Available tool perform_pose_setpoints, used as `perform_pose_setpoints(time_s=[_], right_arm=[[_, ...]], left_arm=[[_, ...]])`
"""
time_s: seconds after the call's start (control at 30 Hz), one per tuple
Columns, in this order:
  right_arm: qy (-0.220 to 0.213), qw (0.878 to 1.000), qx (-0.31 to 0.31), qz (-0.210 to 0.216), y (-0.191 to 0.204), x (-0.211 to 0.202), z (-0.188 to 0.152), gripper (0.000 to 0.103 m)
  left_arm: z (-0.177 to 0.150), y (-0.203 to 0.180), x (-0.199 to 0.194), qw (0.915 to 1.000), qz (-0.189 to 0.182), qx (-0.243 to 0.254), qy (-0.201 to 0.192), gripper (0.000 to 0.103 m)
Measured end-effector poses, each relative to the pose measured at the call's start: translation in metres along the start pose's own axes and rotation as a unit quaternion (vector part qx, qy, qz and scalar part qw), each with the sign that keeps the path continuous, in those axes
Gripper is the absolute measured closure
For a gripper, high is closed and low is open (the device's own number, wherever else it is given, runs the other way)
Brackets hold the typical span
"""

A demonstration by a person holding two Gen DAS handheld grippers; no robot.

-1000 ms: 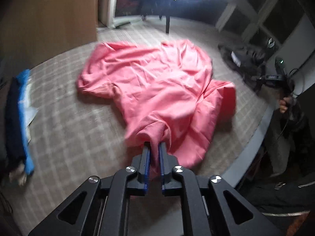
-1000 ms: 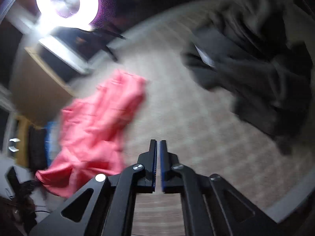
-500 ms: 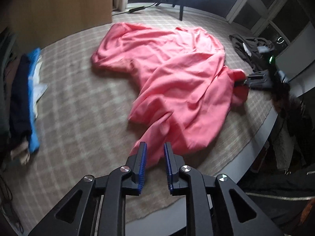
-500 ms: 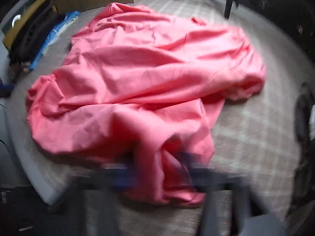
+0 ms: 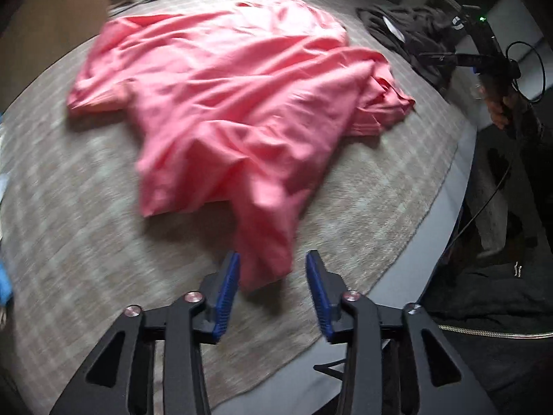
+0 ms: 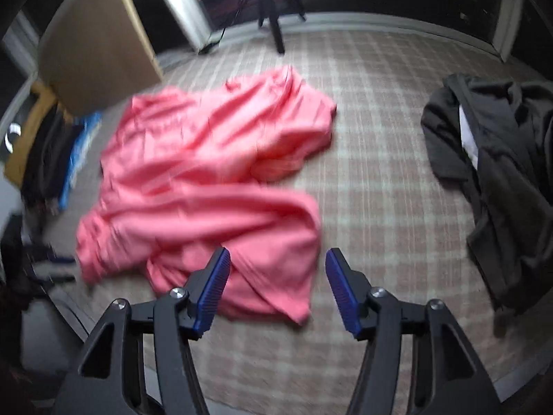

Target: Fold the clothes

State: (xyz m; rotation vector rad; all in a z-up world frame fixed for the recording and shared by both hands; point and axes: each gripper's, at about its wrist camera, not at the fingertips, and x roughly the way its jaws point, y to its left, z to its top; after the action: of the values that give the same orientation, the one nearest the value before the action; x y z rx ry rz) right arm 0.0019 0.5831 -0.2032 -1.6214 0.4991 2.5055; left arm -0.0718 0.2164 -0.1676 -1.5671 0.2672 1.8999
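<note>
Both grippers, left (image 5: 271, 288) and right (image 6: 274, 288), now gape empty, having dropped the crumpled pink cotton garment (image 5: 235, 103); it sprawls unfolded toward twelve o'clock on the checked beige cloth (image 5: 86, 242), awaiting regrasping.

A checked cloth (image 6: 373, 190) covers the table, a tripod (image 6: 273, 24) at twelve o'clock and a wooden board (image 6: 93, 55) at ten.
</note>
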Motion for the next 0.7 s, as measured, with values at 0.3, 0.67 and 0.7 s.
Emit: perform_pose_setpoints(time_s=[0.3,0.67,0.7], right_arm=[[0.048,0.997,-0.051,-0.04,0.002,0.051,-0.024,0.045],[0.039,0.997,-0.064,-0.037,0.003,0.043,-0.015,0.098],[0.038,0.997,-0.062,-0.04,0.002,0.041,-0.015,0.098]], left_arm=[[0.014,0.022,0.005,0.998,-0.028,-0.057,0.007,0.101],[0.042,0.117,-0.065,0.9844,0.043,-0.148,-0.084,0.097],[0.044,0.124,-0.062,0.9837,0.059,-0.149,-0.081,0.095]])
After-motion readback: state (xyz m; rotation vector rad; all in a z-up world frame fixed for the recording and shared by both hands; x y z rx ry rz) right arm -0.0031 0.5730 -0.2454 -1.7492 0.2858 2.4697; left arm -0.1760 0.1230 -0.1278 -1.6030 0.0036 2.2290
